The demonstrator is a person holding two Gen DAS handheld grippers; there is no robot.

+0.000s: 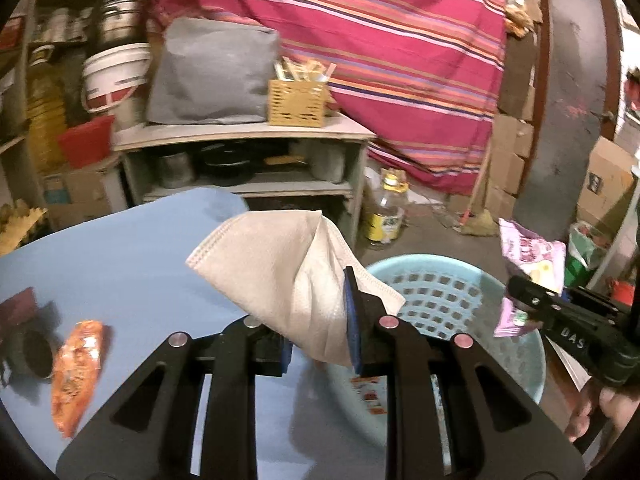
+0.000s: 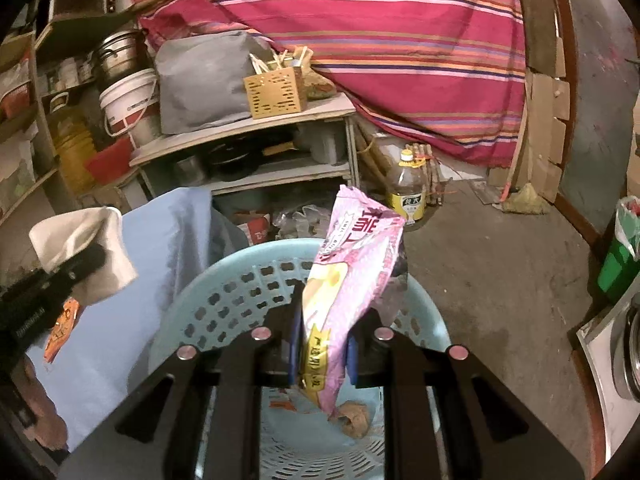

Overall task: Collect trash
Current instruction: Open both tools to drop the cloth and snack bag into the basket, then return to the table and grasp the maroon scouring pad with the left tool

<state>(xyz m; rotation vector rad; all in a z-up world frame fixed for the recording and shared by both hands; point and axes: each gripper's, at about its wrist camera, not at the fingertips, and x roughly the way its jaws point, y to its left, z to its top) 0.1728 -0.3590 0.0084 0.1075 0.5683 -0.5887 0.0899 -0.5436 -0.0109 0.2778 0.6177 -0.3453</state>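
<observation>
My left gripper (image 1: 320, 344) is shut on a white face mask (image 1: 280, 272), held above the edge of the blue-covered table (image 1: 120, 248), beside the light blue perforated basket (image 1: 452, 292). In the right wrist view the same mask (image 2: 80, 244) hangs at the left. My right gripper (image 2: 324, 352) is shut on a pink snack wrapper (image 2: 352, 272) directly over the basket (image 2: 224, 300). That wrapper (image 1: 532, 256) shows at the right in the left wrist view. A crumpled brown scrap (image 2: 354, 416) and red-printed wrapper bits lie inside the basket. An orange snack packet (image 1: 76, 372) lies on the table.
A dark cup (image 1: 34, 354) stands beside the orange packet. Behind are a low shelf (image 1: 248, 132) with a grey bag and a woven box, a white bucket (image 1: 116, 76), a striped red cloth (image 1: 380, 60) and a bottle (image 2: 408, 188) on the floor. A green bin (image 2: 620, 264) stands at the right.
</observation>
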